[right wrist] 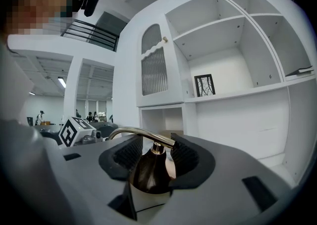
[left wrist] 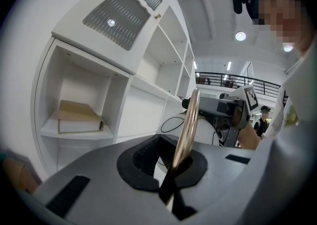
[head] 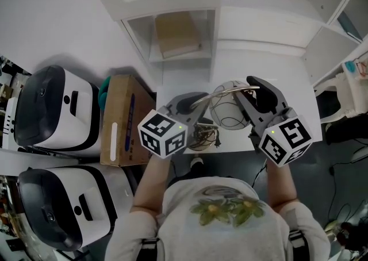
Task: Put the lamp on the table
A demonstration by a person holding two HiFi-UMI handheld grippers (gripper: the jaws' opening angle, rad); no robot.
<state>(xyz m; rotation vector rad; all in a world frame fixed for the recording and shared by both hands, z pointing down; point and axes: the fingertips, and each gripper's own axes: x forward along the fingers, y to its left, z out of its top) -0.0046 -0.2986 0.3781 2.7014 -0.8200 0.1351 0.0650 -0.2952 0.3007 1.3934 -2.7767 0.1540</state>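
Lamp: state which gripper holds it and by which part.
Both hold the lamp. The left gripper is shut on its curved brass arm; the right gripper clamps the dark cap where that arm meets the white shade.

A cardboard box (head: 122, 121) stands beside two white and black machines (head: 54, 110). In the white shelf unit (head: 172, 7) a tan book (head: 178, 34) lies in a low compartment, and a framed picture (right wrist: 204, 85) stands higher.
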